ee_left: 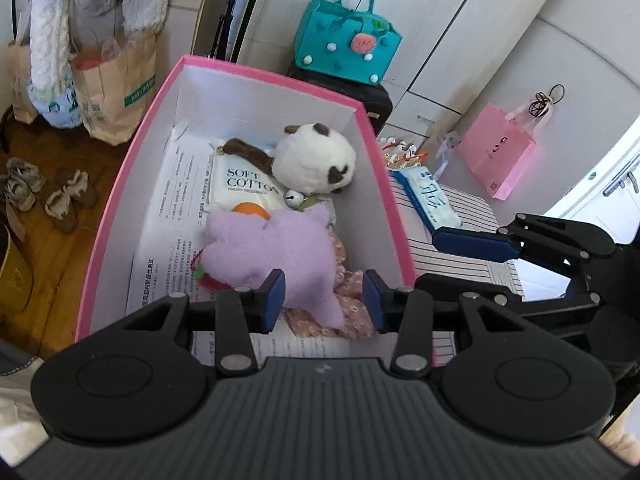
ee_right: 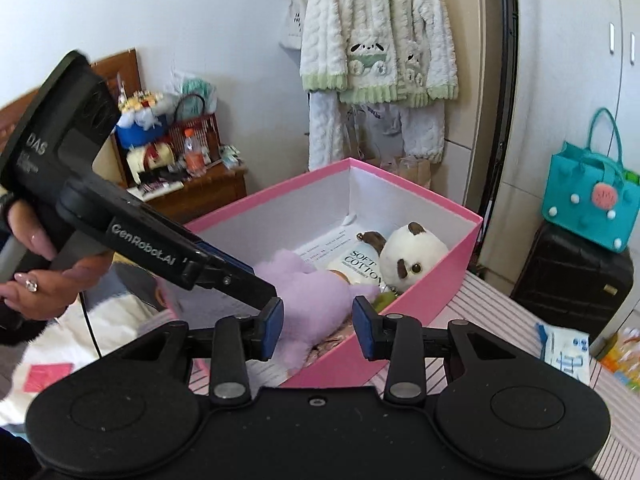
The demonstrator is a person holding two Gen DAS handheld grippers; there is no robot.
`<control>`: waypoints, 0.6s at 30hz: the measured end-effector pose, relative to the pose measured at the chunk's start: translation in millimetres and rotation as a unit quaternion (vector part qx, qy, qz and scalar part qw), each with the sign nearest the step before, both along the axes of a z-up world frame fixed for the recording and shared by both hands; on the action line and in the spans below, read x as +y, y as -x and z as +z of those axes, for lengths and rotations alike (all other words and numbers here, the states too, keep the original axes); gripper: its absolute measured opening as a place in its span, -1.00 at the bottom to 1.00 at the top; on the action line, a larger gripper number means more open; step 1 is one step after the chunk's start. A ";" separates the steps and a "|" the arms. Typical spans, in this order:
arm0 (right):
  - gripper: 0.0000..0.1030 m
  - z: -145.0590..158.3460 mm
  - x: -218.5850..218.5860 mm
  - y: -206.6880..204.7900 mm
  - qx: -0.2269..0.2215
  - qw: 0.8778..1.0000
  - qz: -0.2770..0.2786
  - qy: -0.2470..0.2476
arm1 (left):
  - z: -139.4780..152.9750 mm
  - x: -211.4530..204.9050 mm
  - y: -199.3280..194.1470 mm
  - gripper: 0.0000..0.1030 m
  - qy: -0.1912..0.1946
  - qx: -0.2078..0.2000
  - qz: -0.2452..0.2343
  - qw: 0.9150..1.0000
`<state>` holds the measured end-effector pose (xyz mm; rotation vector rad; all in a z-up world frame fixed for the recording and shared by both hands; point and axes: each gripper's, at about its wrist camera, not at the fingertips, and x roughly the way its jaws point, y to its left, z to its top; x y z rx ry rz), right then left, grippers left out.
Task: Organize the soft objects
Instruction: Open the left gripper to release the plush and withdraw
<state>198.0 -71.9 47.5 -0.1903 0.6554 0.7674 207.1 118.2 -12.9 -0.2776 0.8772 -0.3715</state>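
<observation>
A pink box (ee_left: 256, 76) with white inside walls (ee_right: 436, 272) holds a purple plush (ee_left: 276, 252), a white and brown plush (ee_left: 316, 156), a white "Soft Cotton" pack (ee_left: 244, 184) and a floral cloth (ee_left: 352, 304). My left gripper (ee_left: 326, 300) is open above the near end of the box, its fingers on either side of the purple plush's lower part without closing on it. My right gripper (ee_right: 318, 328) is open and empty by the box's near right side. The purple plush (ee_right: 316, 300) and the white plush (ee_right: 412, 256) show in the right wrist view too.
A blue tissue pack (ee_left: 430, 200) lies on the striped bedding (ee_left: 460, 256) right of the box. A teal bag (ee_left: 348, 40) sits on a black suitcase (ee_right: 572, 276). A pink bag (ee_left: 500, 152), paper bags (ee_left: 116, 88), shoes (ee_left: 44, 192) and hanging clothes (ee_right: 376, 48) surround it.
</observation>
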 end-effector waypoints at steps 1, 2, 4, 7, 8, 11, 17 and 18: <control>-0.16 2.2 -3.2 3.9 0.000 1.000 -0.002 -0.005 | 4.2 -1.2 5.5 -0.20 -0.002 -0.006 0.001 1.000; -0.16 3.4 -5.0 7.4 -0.001 1.000 -0.002 -0.009 | 8.8 -2.5 11.7 -0.20 -0.004 -0.012 0.002 1.000; -0.15 5.9 -9.3 15.6 -0.001 1.000 0.000 -0.020 | 17.3 -6.0 24.0 -0.20 -0.010 -0.023 0.005 1.000; -0.14 11.3 -17.4 31.7 0.000 0.999 0.005 -0.036 | 30.3 -14.3 41.6 -0.20 -0.024 -0.036 0.005 0.999; -0.13 13.8 -20.2 37.9 -0.001 0.999 0.005 -0.039 | 35.2 -17.9 48.2 -0.20 -0.030 -0.039 0.005 0.999; -0.10 22.8 -29.5 56.9 -0.005 0.999 0.008 -0.046 | 47.3 -26.4 63.6 -0.20 -0.037 -0.046 -0.002 0.998; 0.01 44.8 -52.5 92.9 -0.018 0.998 0.022 -0.048 | 67.9 -45.5 94.1 -0.18 -0.046 -0.065 -0.018 0.997; 0.02 48.3 -57.6 97.7 -0.021 0.998 0.020 -0.048 | 71.3 -49.8 98.7 -0.17 -0.048 -0.070 -0.022 0.996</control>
